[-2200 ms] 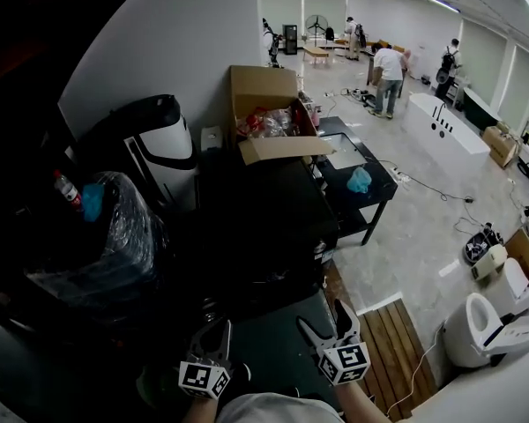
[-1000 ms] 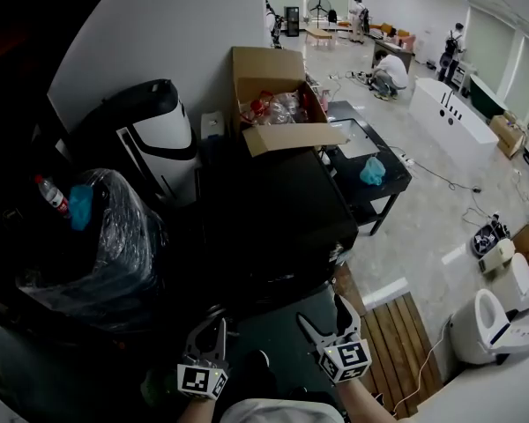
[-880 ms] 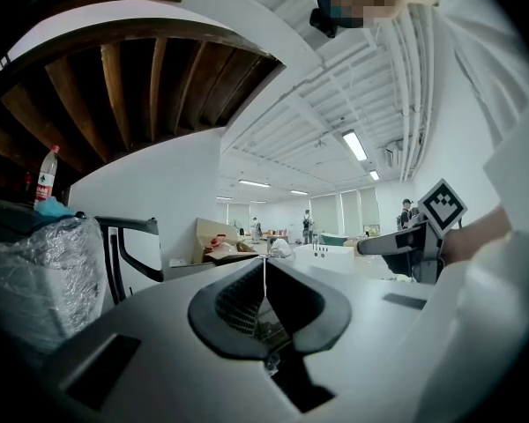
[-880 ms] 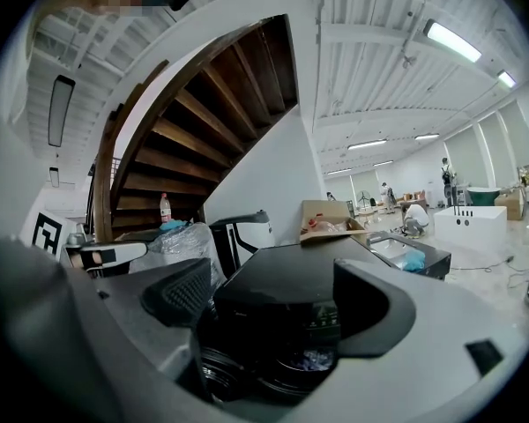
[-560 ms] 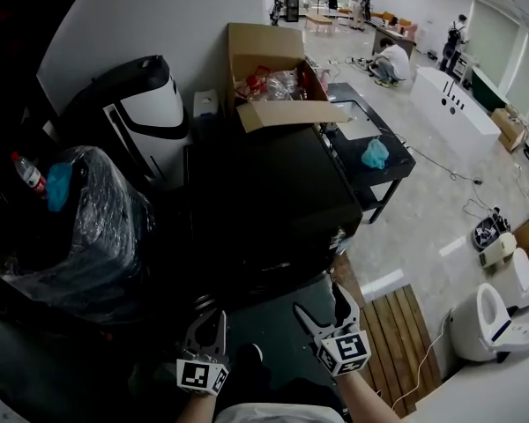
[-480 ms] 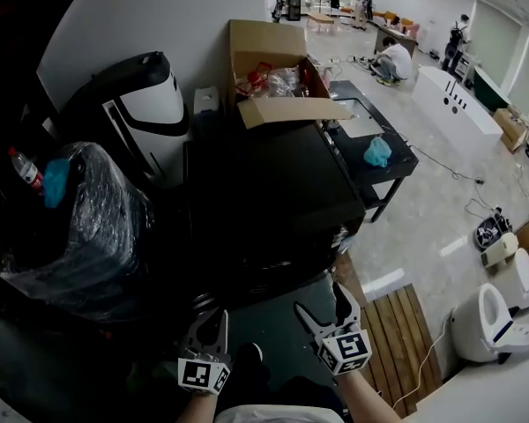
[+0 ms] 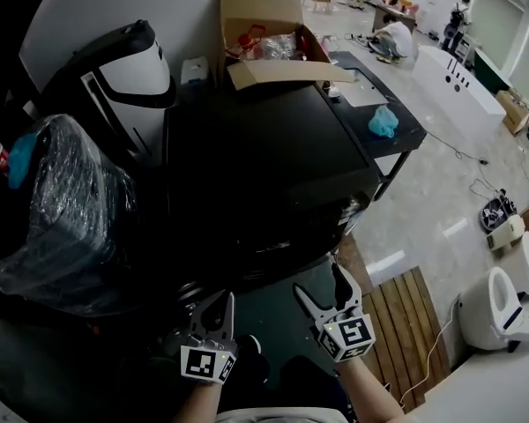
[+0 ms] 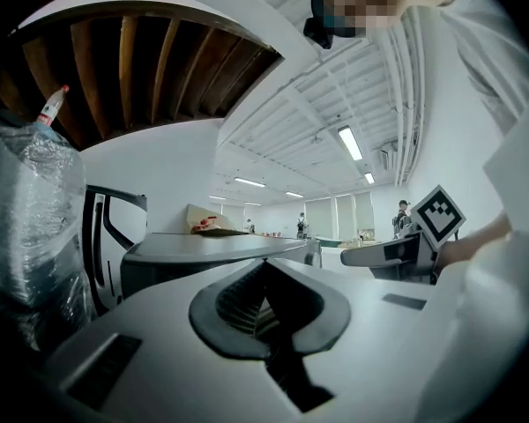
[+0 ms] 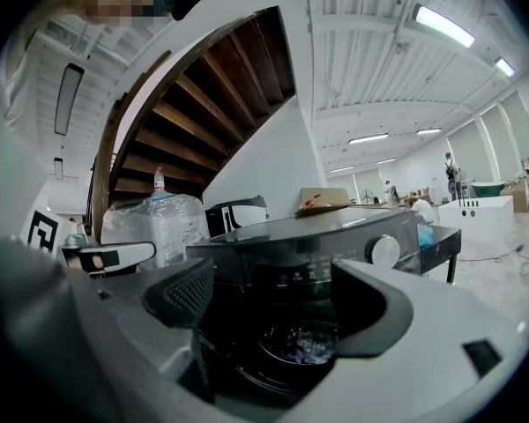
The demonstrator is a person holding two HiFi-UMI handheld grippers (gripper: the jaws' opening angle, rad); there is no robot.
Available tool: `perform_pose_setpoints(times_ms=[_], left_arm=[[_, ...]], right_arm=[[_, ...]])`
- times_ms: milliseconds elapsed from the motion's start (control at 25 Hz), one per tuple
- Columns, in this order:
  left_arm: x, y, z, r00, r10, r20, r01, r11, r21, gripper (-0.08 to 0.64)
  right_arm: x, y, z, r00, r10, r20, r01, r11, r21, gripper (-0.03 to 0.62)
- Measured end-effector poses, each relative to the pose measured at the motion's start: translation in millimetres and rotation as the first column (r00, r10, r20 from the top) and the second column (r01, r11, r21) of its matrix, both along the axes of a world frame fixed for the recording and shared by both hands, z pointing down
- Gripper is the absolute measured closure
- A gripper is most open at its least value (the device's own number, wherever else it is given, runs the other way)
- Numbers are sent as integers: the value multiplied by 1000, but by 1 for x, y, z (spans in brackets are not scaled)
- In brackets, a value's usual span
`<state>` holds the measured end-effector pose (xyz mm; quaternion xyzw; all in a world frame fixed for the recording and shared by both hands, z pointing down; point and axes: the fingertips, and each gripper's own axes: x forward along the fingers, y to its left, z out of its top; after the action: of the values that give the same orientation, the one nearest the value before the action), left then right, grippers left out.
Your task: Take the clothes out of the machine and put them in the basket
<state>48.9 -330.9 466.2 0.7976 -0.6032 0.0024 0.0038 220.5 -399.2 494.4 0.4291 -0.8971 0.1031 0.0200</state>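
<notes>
Two grippers low in front of the machine (image 7: 264,166), both empty. Right gripper (image 7: 319,282): jaws wide apart, just eased in a touch, nothing between them. Left gripper (image 7: 213,305): jaws together. Clothes (image 9: 309,345) sit inside the machine, visible through its round door (image 9: 266,370) on the front. Door looks shut to me, so that goes first: right jaws on the door's edge, pull level, swing it clear. Then reach in and bite deep into one piece. Basket isn't in view.
</notes>
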Motion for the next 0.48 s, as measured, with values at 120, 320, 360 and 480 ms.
perform_pose_setpoints(times_ms=[120,320,360,480], left_arm=[[-1,-11,31,1000,-2,-10,2,1000,-18,540],[-13,-29,82,997,-75,-24,74,996,-39,540],[-13,-32,93,996,-82,-32,81,996,-39,540],[-11,-43,127,994,-95,-46,94,995,-31,540]], right_arm=[[-3,-6,30,1000,5,6,-5,1000,-5,189],[-17,-20,81,1000,4,27,-4,1000,7,198],[-18,-22,94,1000,5,24,-5,1000,11,198],[-22,-31,137,1000,0,22,0,1000,13,198]])
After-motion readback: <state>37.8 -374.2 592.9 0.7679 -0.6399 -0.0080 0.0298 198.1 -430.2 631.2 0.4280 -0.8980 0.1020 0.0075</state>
